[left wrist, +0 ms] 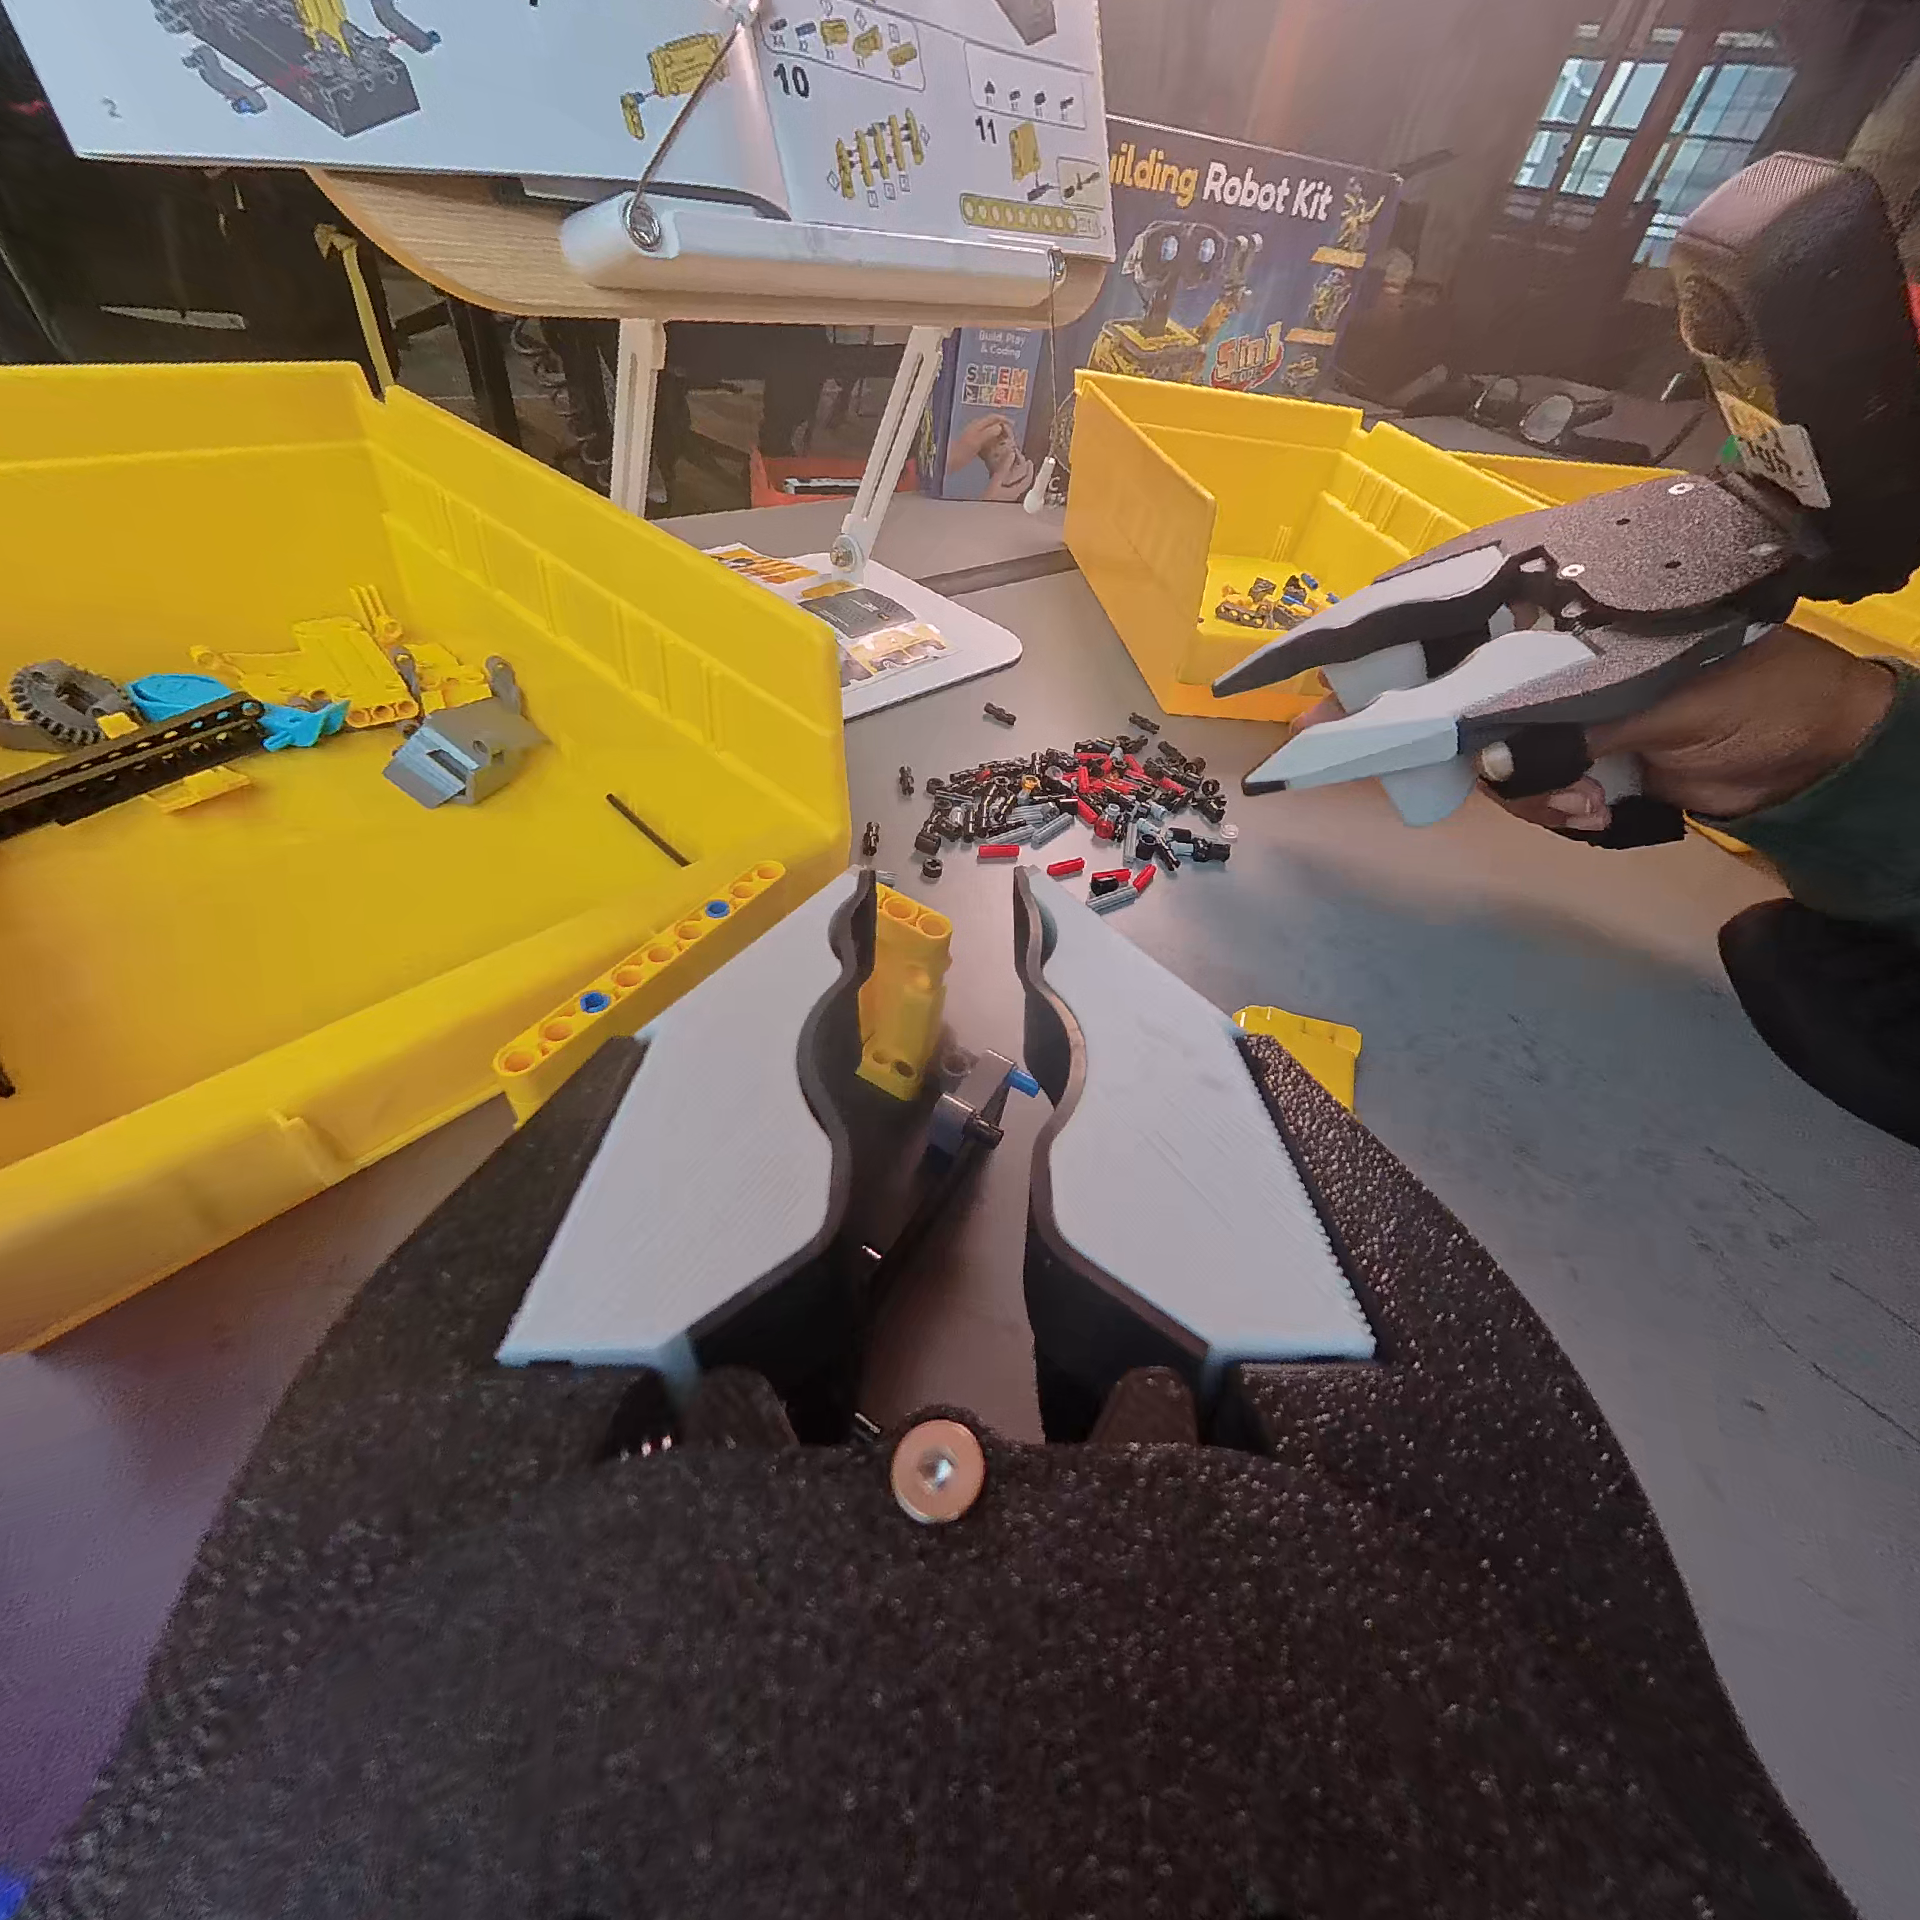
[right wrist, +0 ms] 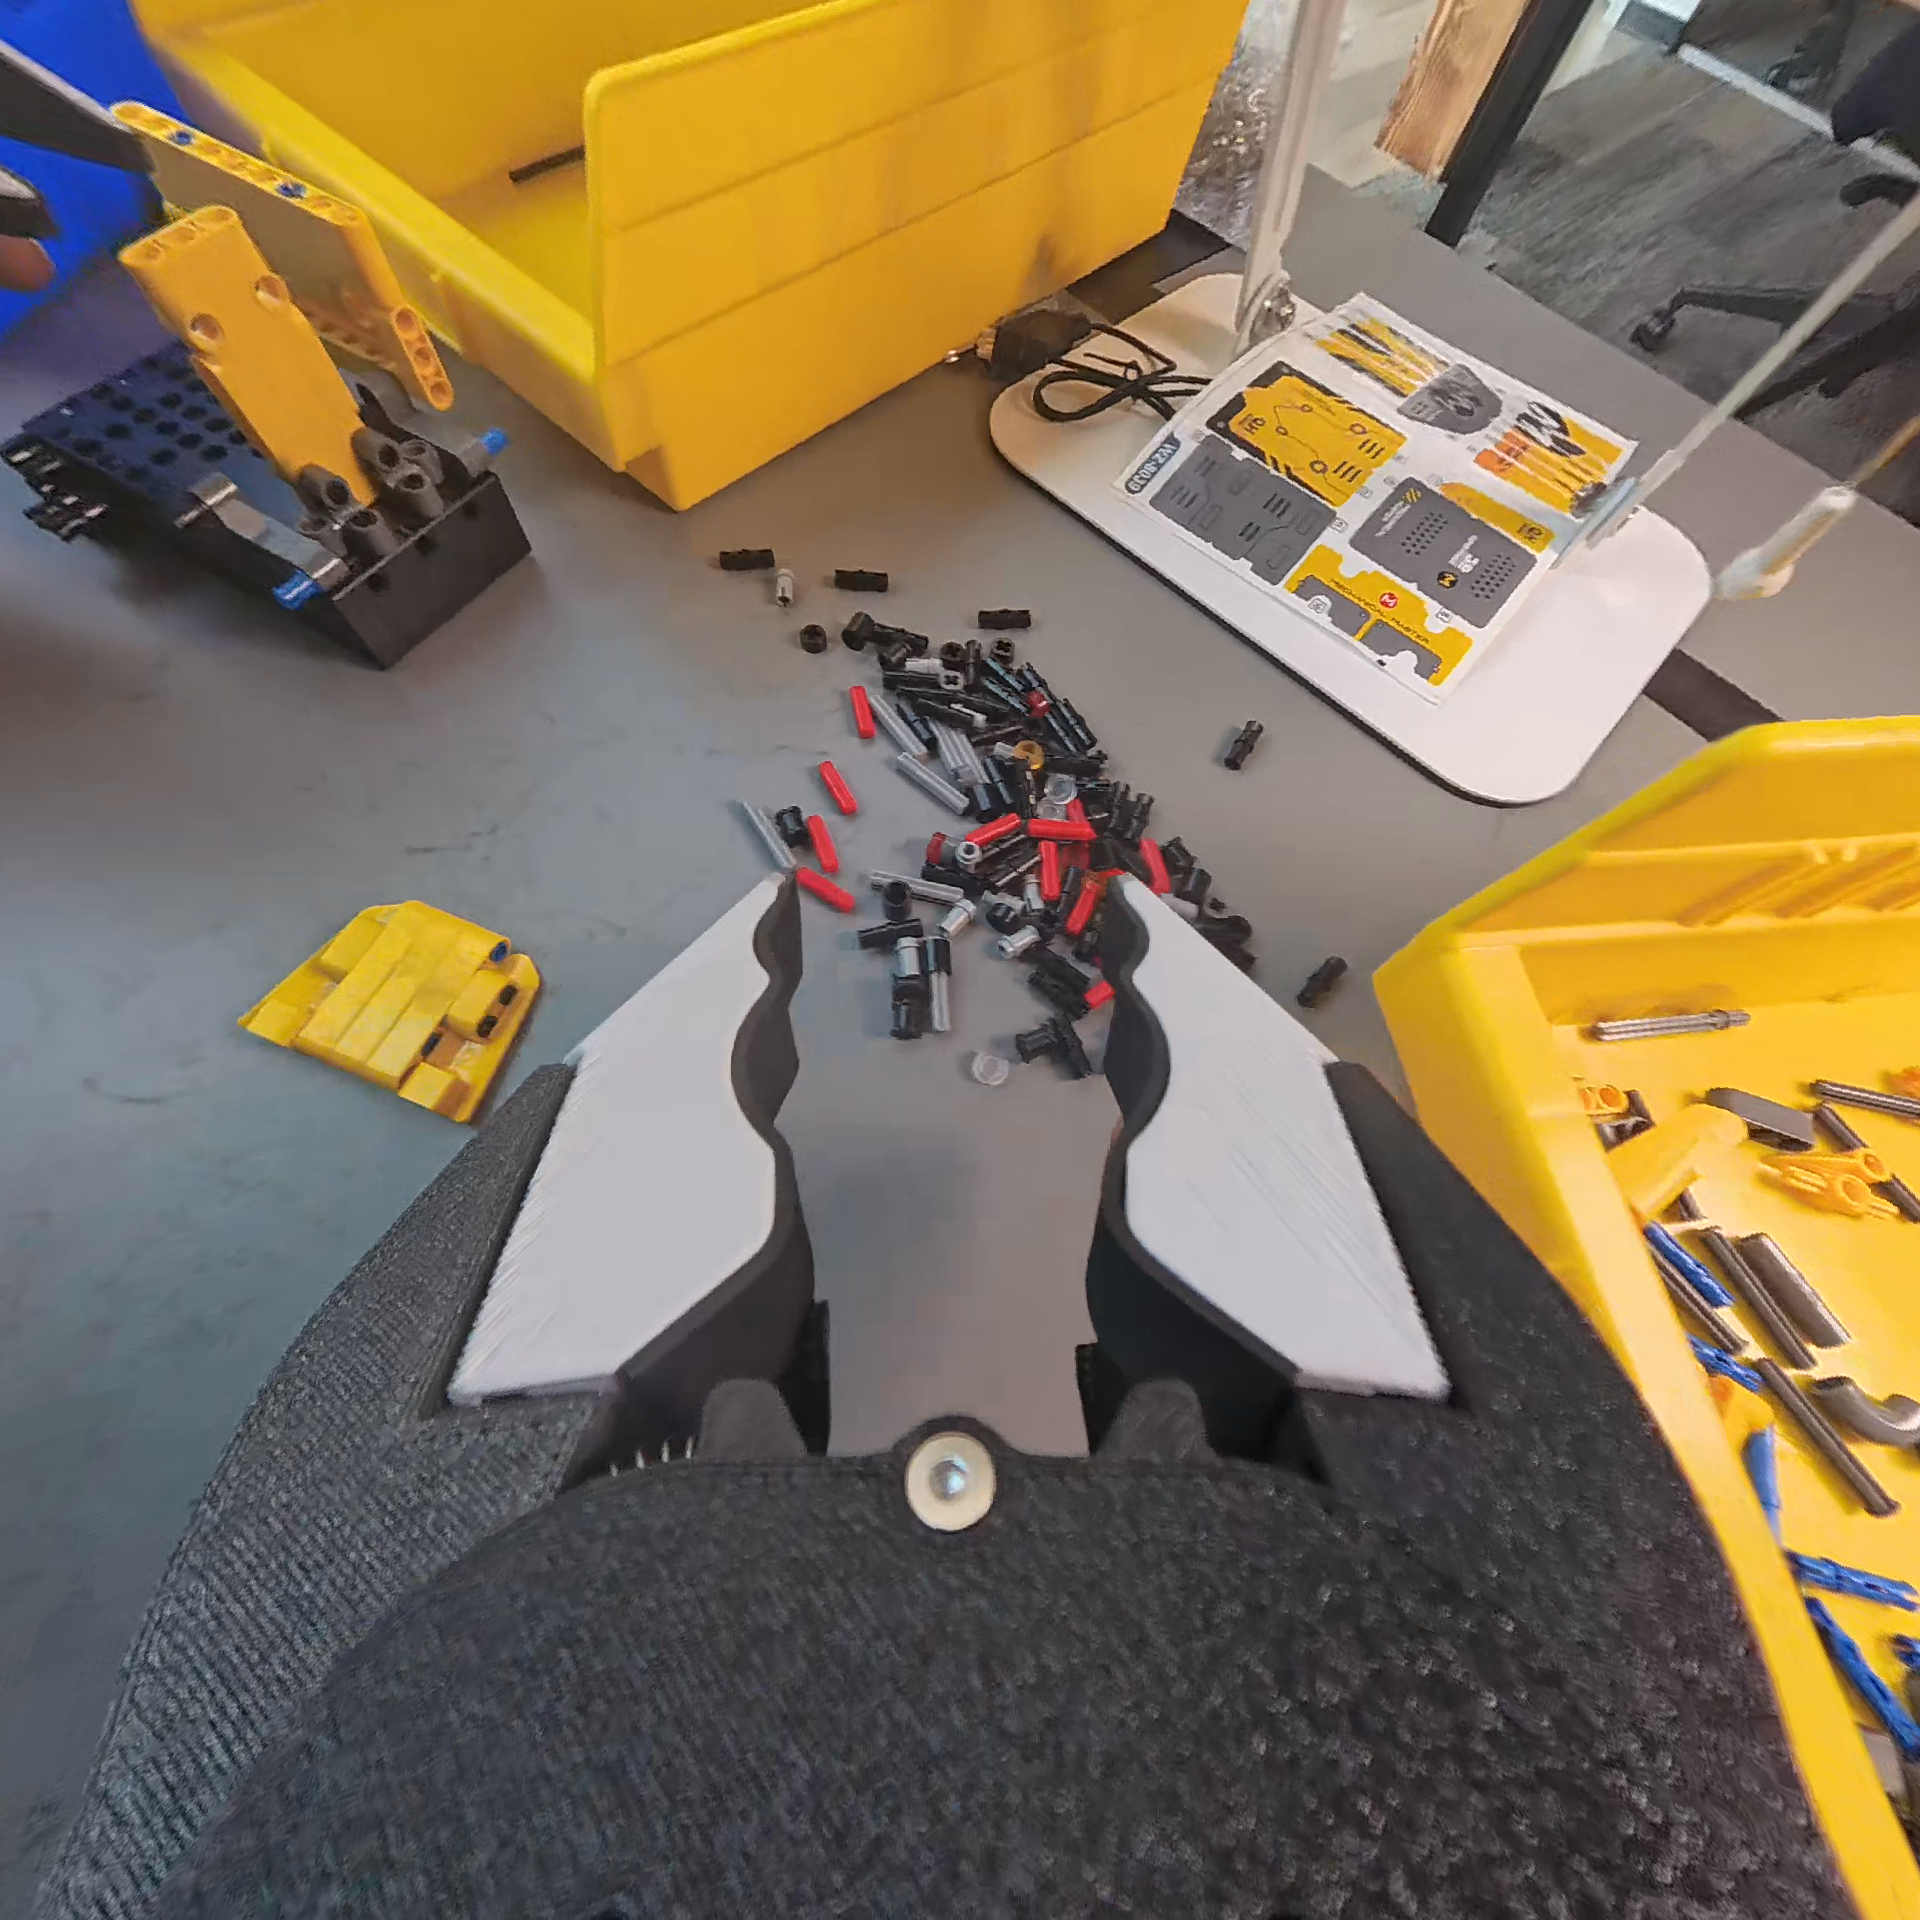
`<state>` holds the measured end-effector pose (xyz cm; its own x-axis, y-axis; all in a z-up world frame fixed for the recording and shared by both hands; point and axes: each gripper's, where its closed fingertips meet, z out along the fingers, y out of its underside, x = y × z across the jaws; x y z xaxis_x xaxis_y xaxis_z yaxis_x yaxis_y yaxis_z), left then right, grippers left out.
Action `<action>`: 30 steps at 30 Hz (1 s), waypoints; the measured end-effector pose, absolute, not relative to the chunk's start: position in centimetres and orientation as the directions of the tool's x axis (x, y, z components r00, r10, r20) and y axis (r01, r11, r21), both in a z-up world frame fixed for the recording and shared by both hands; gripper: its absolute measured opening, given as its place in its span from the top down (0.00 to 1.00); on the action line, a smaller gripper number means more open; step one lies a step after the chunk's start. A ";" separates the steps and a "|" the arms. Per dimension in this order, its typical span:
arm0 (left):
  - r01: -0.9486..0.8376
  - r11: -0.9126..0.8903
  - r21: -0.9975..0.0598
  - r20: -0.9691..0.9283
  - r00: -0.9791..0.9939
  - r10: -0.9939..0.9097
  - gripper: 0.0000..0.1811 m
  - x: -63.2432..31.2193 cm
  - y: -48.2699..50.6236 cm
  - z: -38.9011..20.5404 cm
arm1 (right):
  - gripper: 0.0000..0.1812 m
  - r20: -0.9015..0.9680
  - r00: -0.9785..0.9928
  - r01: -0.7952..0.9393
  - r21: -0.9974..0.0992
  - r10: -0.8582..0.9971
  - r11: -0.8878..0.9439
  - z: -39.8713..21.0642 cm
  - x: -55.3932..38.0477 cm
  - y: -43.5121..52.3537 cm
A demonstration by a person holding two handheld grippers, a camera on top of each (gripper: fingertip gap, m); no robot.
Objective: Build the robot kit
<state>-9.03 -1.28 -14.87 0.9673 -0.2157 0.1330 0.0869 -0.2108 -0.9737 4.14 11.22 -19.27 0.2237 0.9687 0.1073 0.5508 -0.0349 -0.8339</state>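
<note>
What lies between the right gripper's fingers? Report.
Right wrist view: the near edge of the pin pile lies between the fingers of the right gripper; behind it, bare table.

1. The left wrist view sits low over the grey worktop (left wrist: 1455,1039), looking forward along its own gripper (left wrist: 940,883) toward the pile of small pins (left wrist: 1070,800).
2. The right wrist view looks steeply down on the same pile of small pins (right wrist: 997,831).
3. Both share the pile and the white stand base (right wrist: 1507,707).

The right gripper (right wrist: 951,899) hangs wide apart over a heap of small pegs (right wrist: 997,821) on the bench (right wrist: 416,748), near a yellow bin (right wrist: 1538,997).
</note>
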 end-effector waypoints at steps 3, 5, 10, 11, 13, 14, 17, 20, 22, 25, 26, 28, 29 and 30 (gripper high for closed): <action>0.085 -0.210 -0.974 0.132 0.967 -0.217 0.86 -9.0 -1.3 -14.9 | 0.67 0.132 0.161 0.553 -0.833 0.978 0.021 -20.0 2.6 8.5; 0.083 -0.211 -0.974 0.129 0.968 -0.215 0.86 -9.0 -1.2 -15.0 | 0.67 0.187 0.128 0.559 -0.825 0.974 0.085 -20.3 1.9 7.2; 0.073 -0.207 -0.976 0.116 0.972 -0.204 0.86 -9.3 -1.2 -15.0 | 0.69 0.207 0.139 0.526 -0.844 0.968 0.105 -19.5 1.5 6.7; 0.071 -0.208 -0.976 0.114 0.973 -0.202 0.86 -9.3 -1.2 -15.0 | 0.70 0.203 0.156 0.523 -0.847 0.967 0.093 -19.4 1.7 7.0; 0.069 -0.211 -0.975 0.112 0.973 -0.200 0.86 -9.3 -1.1 -15.1 | 0.70 0.206 0.192 0.518 -0.852 0.960 0.080 -18.9 2.1 7.8; 0.068 -0.212 -0.975 0.112 0.974 -0.199 0.86 -9.3 -1.1 -15.1 | 0.70 0.209 0.212 0.515 -0.854 0.955 0.072 -18.6 2.3 8.3; 0.066 -0.216 -0.974 0.109 0.975 -0.194 0.86 -9.4 -1.0 -15.2 | 0.70 0.213 0.275 0.513 -0.857 0.937 0.044 -18.1 3.1 9.7; 0.065 -0.215 -0.974 0.106 0.977 -0.187 0.86 -9.6 -0.9 -15.3 | 0.70 0.221 0.354 0.524 -0.852 0.909 0.002 -17.9 4.2 11.4; 0.066 -0.214 -0.975 0.106 0.978 -0.181 0.86 -9.7 -0.9 -15.3 | 0.70 0.229 0.395 0.537 -0.843 0.889 -0.021 -17.9 4.9 12.5; 0.072 -0.211 -0.975 0.109 0.979 -0.171 0.86 -10.0 -0.8 -15.3 | 0.70 0.230 0.430 0.537 -0.843 0.873 -0.042 -17.7 5.8 13.6; 0.075 -0.212 -0.974 0.112 0.980 -0.167 0.86 -10.1 -0.8 -15.3 | 0.70 0.233 0.440 0.534 -0.844 0.867 -0.044 -17.5 6.1 13.9; 0.082 -0.214 -0.973 0.118 0.980 -0.162 0.86 -10.2 -0.7 -15.3 | 0.70 0.264 0.464 0.537 -0.843 0.846 -0.032 -17.1 6.7 14.8; 0.084 -0.215 -0.973 0.120 0.980 -0.160 0.86 -10.3 -0.7 -15.4 | 0.70 0.286 0.473 0.547 -0.837 0.833 -0.024 -17.0 7.1 15.3; 0.084 -0.217 -0.973 0.120 0.980 -0.158 0.86 -10.3 -0.7 -15.4 | 0.69 0.307 0.481 0.563 -0.826 0.822 -0.021 -17.1 7.6 15.9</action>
